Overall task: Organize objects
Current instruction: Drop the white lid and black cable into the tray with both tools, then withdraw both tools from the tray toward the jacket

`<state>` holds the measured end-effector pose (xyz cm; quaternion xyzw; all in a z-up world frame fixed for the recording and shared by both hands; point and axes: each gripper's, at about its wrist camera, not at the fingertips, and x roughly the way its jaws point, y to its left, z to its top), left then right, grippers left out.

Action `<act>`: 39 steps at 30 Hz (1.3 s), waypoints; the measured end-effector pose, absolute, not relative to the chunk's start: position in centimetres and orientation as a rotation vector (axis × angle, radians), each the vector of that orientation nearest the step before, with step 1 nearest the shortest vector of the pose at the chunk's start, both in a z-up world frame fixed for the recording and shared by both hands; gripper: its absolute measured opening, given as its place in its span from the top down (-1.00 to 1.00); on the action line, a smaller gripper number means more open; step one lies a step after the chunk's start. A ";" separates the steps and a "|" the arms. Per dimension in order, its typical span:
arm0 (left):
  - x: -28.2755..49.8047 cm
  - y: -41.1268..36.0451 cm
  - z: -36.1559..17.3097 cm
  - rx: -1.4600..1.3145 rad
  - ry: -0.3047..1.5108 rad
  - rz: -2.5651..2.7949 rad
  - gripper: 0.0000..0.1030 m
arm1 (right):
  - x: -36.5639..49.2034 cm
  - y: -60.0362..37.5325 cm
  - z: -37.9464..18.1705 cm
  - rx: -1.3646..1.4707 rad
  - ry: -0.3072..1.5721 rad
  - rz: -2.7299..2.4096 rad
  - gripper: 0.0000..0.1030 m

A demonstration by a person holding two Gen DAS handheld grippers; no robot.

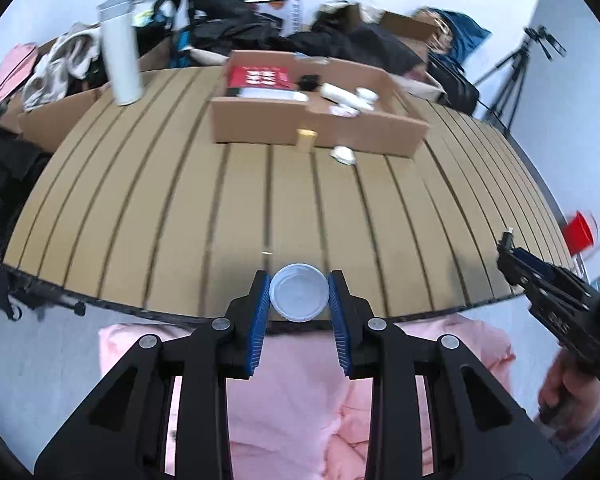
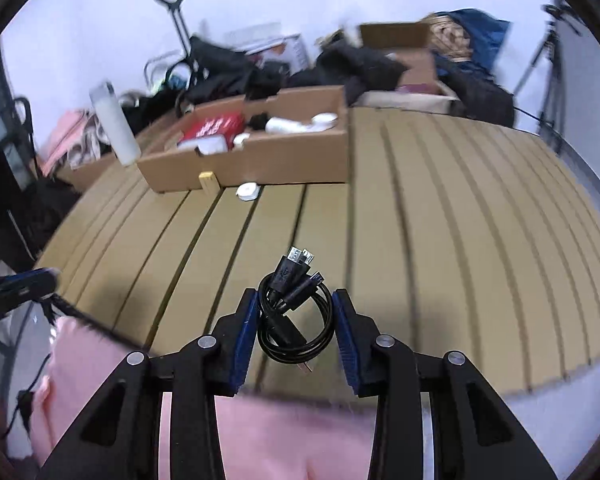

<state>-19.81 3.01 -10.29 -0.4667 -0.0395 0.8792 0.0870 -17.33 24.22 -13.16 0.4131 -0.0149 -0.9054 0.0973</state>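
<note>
Left gripper (image 1: 299, 298) is clamped on a white lid (image 1: 299, 297), both blue pads tight against its rim, riding above the near table (image 1: 140, 220) edge. Over to the right gripper (image 2: 294, 320): its jaws stand partway apart with a coiled black cable (image 2: 296, 316) between them, pads touching the loop on both sides, plugs poking forward. It looks carried, though how firm that hold is I can't say.

Both loads seem bound for the box (image 1: 260, 128) at the far side. To do it well: keep the lid level, keep the squeeze on that springy coil, clear the box's near wall before lowering, and let go only once each sits over bare floor inside.

Now the box itself: a red packet (image 1: 260, 76) at its left, something small and black mid-way, white bottles (image 1: 348, 98) toward the right. Outside, touching its front wall, a small yellow block (image 1: 306, 140), and just beside that a white disc (image 1: 343, 155) waiting on the table. A tall white flask (image 1: 120, 56) stands well off to the left.
</note>
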 end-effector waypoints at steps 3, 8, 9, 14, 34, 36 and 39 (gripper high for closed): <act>-19.8 4.8 -10.2 -1.375 -0.104 2.575 0.51 | -16.0 25.2 -12.4 1.208 -0.055 -2.714 0.22; -20.0 5.3 -9.0 -1.328 -0.063 2.584 0.51 | -16.6 25.7 -11.3 1.184 -0.078 -2.718 0.22; -20.7 5.2 -8.5 -1.332 -0.058 2.585 0.51 | -17.1 25.7 -11.2 1.191 -0.102 -2.692 0.22; -28.1 4.7 -0.5 -1.164 -0.041 2.567 0.51 | -23.1 26.1 -5.4 1.120 -0.210 -2.594 0.22; -57.6 9.8 -15.4 -1.672 -0.237 2.264 0.20 | -55.6 18.6 -14.2 1.514 0.060 -2.467 -0.12; -57.5 9.3 -14.3 -1.645 -0.226 2.302 0.13 | -55.5 18.4 -13.9 1.489 0.086 -2.479 -0.31; -56.4 7.5 -11.1 -1.588 -0.228 2.349 -0.10 | -54.8 18.0 -11.3 1.441 0.200 -2.570 -0.61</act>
